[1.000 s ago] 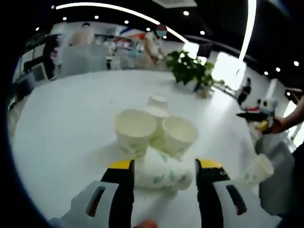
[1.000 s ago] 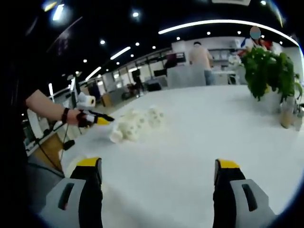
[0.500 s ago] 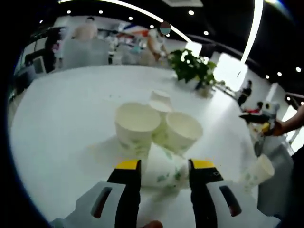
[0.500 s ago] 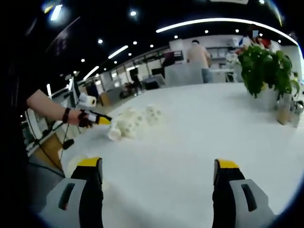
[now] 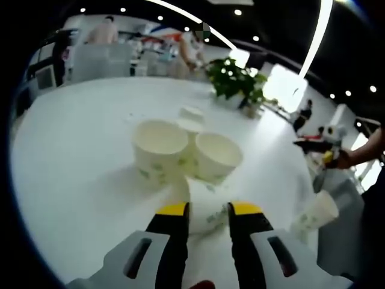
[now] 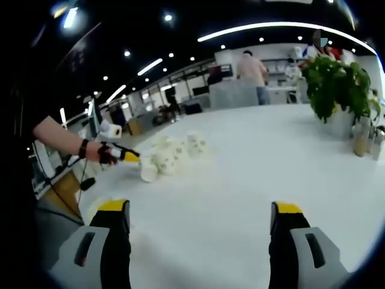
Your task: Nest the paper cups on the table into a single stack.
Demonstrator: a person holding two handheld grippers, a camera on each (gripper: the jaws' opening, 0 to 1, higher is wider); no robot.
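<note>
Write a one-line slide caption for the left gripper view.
Left hand-held gripper shut on a toppled white leaf-printed paper cup, beside upright cups on a white table.

A big white table (image 6: 252, 180) spreads across an open office hall. The ceiling (image 6: 150, 24) is dark, dotted with small spotlights and crossed by a long curved light strip (image 6: 283, 28). A leafy potted plant (image 6: 337, 84) stands near the table's far edge. Bright windows (image 5: 284, 87) glow beyond it. People stand at desks (image 6: 237, 93) in the back.
</note>
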